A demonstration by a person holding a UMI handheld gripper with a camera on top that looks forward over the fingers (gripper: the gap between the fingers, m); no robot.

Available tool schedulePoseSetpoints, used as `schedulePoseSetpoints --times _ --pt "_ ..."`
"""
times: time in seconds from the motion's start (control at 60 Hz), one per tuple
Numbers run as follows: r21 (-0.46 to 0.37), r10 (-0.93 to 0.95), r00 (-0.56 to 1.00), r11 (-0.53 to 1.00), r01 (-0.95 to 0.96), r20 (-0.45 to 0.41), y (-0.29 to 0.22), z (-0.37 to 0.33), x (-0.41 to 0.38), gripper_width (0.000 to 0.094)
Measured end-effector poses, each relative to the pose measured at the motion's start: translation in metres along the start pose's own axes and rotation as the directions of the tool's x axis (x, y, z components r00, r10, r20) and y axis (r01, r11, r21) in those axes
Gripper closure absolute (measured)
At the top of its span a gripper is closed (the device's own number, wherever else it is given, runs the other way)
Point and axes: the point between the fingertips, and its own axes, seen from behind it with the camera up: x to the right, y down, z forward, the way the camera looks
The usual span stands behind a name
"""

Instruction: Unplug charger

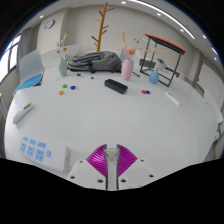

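My hand-held gripper [111,160] hovers pressed together, holding nothing, over the white desk [100,115]. I cannot pick out a charger; I'd expect something light and rigid, best pinched by its body.

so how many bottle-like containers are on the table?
2: a pale green bottle by the wooden branch stand, a pink bottle nearer the black rack. Clutter may hide more. Magenta-padded gripper jaws nearly shut, holding nothing.

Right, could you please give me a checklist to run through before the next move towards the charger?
1. Charger found: cannot tell; a black block far beyond the fingers may be it.
2. Plug and cable seen: cannot tell.
3. Gripper empty: ok.
4. Fingers open for a grasp: not ok, they look shut.
5. White table bare up to the block: ok.
6. Pink bottle apart from the block: ok.
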Motion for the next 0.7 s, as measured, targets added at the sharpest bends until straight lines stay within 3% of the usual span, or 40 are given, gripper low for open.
schedulePoseSetpoints --times 0.15,0.183,0.267,0.4,0.7 --pt "-0.056 -0.005 1.0 0.998 0.006 0.014 0.022 0.022 0.003 0.069" --pt "-0.059 -0.004 1.0 0.998 0.004 0.003 0.024 0.024 0.006 0.0606" --pt "-0.071 -0.001 1.0 0.997 0.001 -0.007 0.023 0.018 0.007 0.0286" --pt "-0.07 0.038 0.999 0.997 -0.037 0.011 0.015 -0.026 -0.004 0.0082" --pt "-0.039 0.101 0.994 0.994 -0.099 0.046 0.013 -0.27 -0.032 0.0083"
